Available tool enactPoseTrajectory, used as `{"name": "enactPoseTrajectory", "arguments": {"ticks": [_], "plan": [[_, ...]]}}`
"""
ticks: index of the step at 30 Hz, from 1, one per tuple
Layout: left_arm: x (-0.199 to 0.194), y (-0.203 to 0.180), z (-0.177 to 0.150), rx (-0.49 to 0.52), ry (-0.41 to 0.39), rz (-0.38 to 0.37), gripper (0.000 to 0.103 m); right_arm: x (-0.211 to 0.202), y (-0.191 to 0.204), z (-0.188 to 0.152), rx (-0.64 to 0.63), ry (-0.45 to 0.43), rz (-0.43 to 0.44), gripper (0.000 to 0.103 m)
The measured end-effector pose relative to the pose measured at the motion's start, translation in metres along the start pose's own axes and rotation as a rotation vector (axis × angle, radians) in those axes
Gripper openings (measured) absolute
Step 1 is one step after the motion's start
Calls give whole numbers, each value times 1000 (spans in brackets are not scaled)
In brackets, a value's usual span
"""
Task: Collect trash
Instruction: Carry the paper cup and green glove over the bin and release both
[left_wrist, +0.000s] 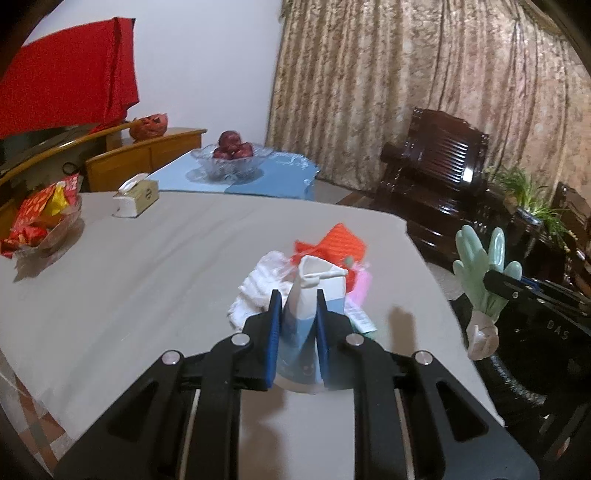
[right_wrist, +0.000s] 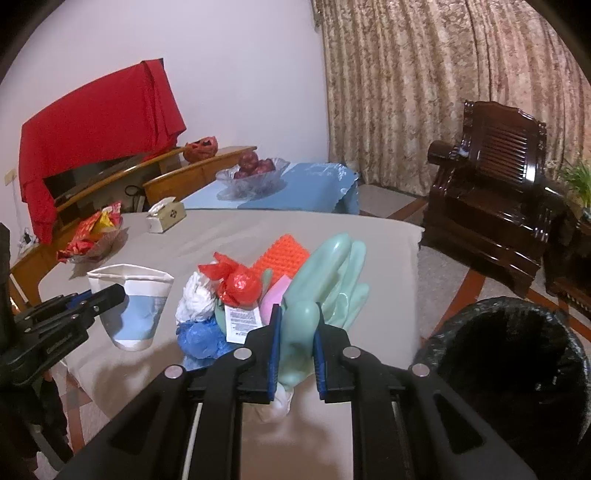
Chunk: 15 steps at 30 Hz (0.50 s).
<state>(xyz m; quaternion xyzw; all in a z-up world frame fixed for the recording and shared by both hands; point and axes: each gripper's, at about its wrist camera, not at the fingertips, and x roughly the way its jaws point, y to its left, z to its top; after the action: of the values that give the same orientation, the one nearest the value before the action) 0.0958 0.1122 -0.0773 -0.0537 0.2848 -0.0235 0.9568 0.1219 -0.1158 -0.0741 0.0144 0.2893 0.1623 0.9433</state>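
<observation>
My left gripper (left_wrist: 297, 295) is shut on a crumpled white-and-blue paper cup (left_wrist: 308, 306), held above the grey table (left_wrist: 147, 277); the cup also shows in the right wrist view (right_wrist: 133, 306). My right gripper (right_wrist: 297, 314) is shut on a pale green rubber glove (right_wrist: 325, 280), also seen in the left wrist view (left_wrist: 480, 266), held near the table's right edge. A trash pile lies on the table: white crumpled plastic (right_wrist: 195, 295), red bag (right_wrist: 236, 280), blue bag (right_wrist: 201, 339), orange bumpy mat (right_wrist: 282, 256), pink piece (right_wrist: 275, 295).
A black-lined trash bin (right_wrist: 506, 354) stands on the floor right of the table. On the table are a snack bowl (right_wrist: 92, 240) and a tissue box (right_wrist: 166, 214). A fruit bowl (right_wrist: 255, 173) sits on a blue-covered table behind. A dark wooden armchair (right_wrist: 491, 192) stands at right.
</observation>
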Motion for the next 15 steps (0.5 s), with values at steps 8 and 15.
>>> {"name": "enactPoseTrajectory", "arguments": {"ticks": [8,15], "plan": [[-5,-40,10,45,-29,-81,16,-32,-25,0,27,-34,-56,15],[1,-85,13,84,-33,-166,16,-57,-54,-3,61,-57,-116,15]]}}
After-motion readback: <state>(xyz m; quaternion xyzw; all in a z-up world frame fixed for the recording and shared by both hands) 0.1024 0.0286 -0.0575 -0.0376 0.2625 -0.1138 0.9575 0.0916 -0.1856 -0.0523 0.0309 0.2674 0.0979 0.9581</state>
